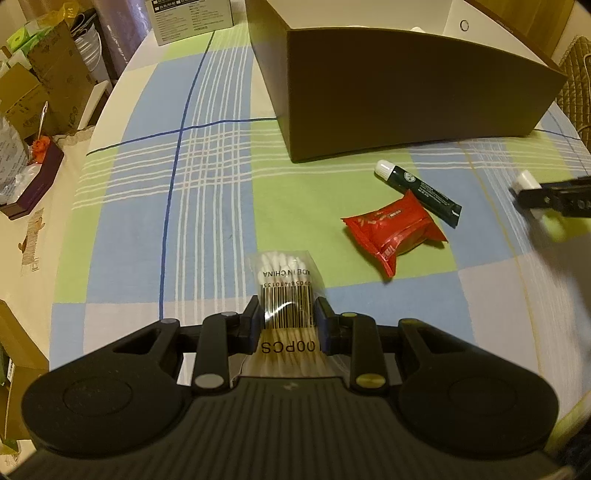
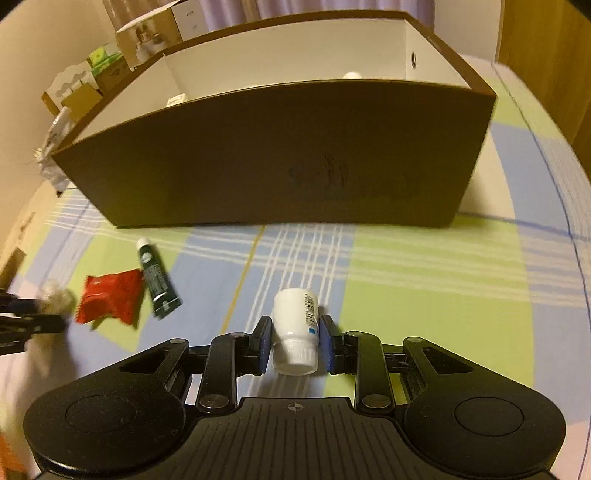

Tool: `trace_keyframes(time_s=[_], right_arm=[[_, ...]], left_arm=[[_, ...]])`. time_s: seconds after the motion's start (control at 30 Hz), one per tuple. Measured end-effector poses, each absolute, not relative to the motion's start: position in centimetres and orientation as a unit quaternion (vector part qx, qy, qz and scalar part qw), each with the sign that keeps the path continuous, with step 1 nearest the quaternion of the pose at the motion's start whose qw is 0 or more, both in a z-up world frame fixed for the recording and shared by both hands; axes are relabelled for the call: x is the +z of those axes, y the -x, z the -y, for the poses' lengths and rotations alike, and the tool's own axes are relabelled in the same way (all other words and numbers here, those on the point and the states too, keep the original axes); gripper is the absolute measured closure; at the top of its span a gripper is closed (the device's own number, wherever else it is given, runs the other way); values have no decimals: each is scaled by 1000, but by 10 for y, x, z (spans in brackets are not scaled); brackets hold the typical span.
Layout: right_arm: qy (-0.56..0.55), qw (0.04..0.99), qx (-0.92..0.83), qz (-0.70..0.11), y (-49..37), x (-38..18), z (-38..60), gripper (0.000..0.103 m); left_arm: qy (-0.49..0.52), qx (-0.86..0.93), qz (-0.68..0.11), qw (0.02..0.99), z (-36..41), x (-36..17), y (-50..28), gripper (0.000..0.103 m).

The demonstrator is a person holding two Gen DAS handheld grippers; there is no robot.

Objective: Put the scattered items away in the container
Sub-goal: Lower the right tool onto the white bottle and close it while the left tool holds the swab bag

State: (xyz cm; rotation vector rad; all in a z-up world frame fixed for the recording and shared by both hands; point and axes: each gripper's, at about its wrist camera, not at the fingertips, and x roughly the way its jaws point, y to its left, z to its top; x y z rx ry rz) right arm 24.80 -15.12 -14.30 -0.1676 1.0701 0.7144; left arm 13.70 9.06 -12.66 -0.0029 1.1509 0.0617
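My left gripper (image 1: 287, 314) is shut on a clear bag of cotton swabs (image 1: 284, 284) with a barcode label, held above the checked cloth. My right gripper (image 2: 294, 332) is shut on a small white bottle (image 2: 295, 328), cap towards the camera. A big brown box (image 1: 406, 88) with white inner walls stands open at the back, also the brown box (image 2: 277, 155) straight ahead in the right wrist view. On the cloth lie a red packet (image 1: 391, 229) and a dark green tube (image 1: 417, 192) with a white cap, touching each other; the red packet (image 2: 109, 299) and tube (image 2: 157, 277) sit left of my right gripper.
The table carries a blue, green and white checked cloth (image 1: 177, 177). Cardboard boxes (image 1: 44, 81) and clutter crowd the left beyond the table edge. A white printed carton (image 1: 192, 18) stands behind the cloth. Some items show inside the brown box; what they are is unclear.
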Motion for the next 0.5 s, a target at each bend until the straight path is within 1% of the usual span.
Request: trace_keyframes(time_s=[0.03, 0.07, 0.1, 0.23, 0.27, 0.3, 0.33, 0.37, 0.4, 0.43, 0.47, 0.5], right_arm=[[79, 800, 330, -495, -247, -142, 153, 37], [83, 809, 324, -483, -246, -140, 152, 28], [87, 817, 319, -472, -245, -138, 151, 25], [100, 816, 319, -472, -245, -140, 143, 25], [107, 815, 321, -470, -244, -141, 141, 26], [116, 814, 322, -469, -243, -143, 137, 33], [125, 811, 324, -471, -242, -146, 135, 54], [134, 808, 327, -472, -241, -148, 132, 60], [142, 808, 328, -469, -238, -149, 131, 60], [150, 808, 328, -466, -236, -149, 130, 68], [157, 808, 329, -463, -234, -149, 131, 73], [160, 806, 331, -463, -232, -149, 132, 73]], left_arm=[[2, 29, -544, 838, -91, -127, -138, 77], [2, 30, -544, 838, -91, -127, -138, 77], [2, 30, -544, 838, -90, -128, -139, 77], [1, 28, -544, 838, -87, -129, -143, 75], [1, 28, -544, 839, -87, -129, -144, 74], [2, 27, -542, 840, -87, -129, -145, 74], [2, 27, -541, 840, -87, -129, -146, 73], [1, 28, -540, 841, -87, -130, -147, 73], [1, 26, -540, 841, -87, -130, -148, 73], [0, 24, -539, 842, -86, -129, -149, 76], [0, 22, -538, 842, -86, -129, -149, 79], [-1, 19, -538, 843, -85, -128, -149, 79]])
